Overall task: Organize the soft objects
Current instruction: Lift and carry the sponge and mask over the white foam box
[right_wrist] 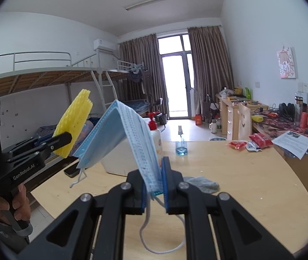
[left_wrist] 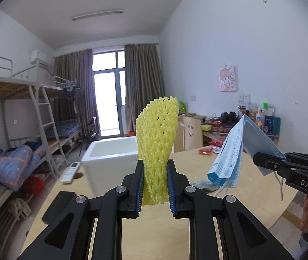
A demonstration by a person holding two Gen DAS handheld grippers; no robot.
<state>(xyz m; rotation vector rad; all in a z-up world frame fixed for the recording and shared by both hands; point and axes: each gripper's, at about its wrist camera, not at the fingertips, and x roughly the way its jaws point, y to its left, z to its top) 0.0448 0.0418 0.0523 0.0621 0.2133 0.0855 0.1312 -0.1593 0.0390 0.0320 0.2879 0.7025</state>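
Transport step judged in hand: above the wooden table [left_wrist: 186, 234], beside the white foam box [left_wrist: 110, 151], blue face masks [right_wrist: 132, 134] are clamped in the right gripper [right_wrist: 154, 186] and a yellow foam fruit net [left_wrist: 157, 143] in the left gripper [left_wrist: 155, 186]. Next, carriage over the box and release are probably required.

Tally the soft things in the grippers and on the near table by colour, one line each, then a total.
Yellow: 1, foam net in the left gripper
Blue: 1, face mask in the right gripper
Grey: 1, cloth lying on the table
Total: 3
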